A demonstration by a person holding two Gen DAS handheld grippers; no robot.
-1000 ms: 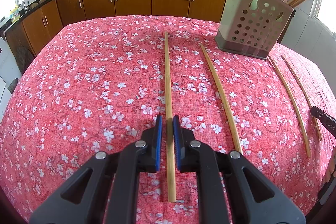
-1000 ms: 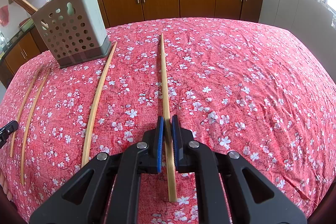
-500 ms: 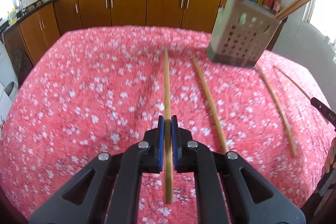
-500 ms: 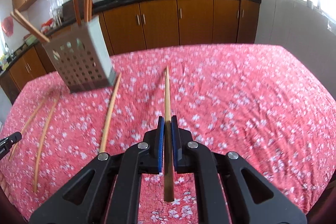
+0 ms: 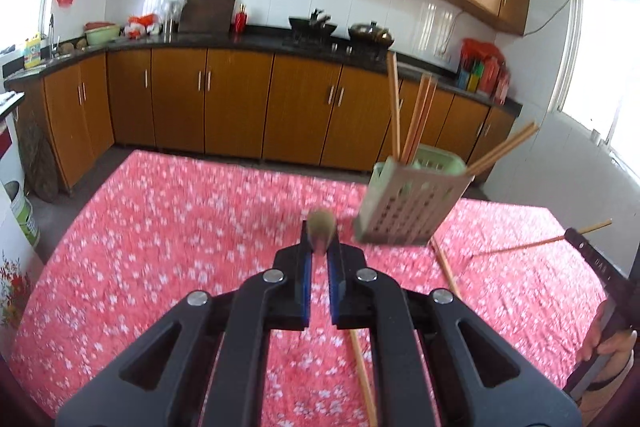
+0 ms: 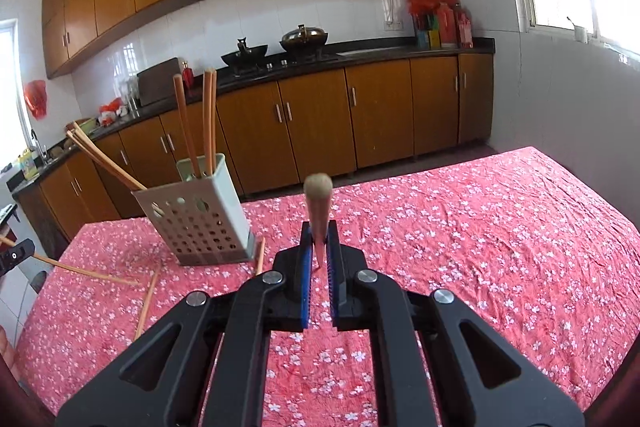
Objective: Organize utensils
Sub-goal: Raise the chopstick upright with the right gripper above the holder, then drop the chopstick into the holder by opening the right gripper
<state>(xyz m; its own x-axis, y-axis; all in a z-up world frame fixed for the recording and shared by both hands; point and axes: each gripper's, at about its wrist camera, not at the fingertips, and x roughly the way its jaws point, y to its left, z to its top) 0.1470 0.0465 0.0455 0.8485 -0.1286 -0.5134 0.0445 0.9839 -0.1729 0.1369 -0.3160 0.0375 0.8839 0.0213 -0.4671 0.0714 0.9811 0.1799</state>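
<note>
Both tongs are clamped on a chopstick each, held above the tabletop: left tongs (image 5: 320, 251) gripping one chopstick (image 5: 321, 227), right tongs (image 6: 319, 247) another (image 6: 318, 203). Next, I judge, each goes tip-down into the holder (image 6: 196, 223) at far left.

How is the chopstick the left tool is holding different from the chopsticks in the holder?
The chopstick in the left tool is lifted and points toward the camera, so only its end shows; the chopsticks in the holder stand or lean with their lengths showing. The held one is pinched between blue pads; the others rest loose in the holder. All look like plain wooden sticks.
</note>
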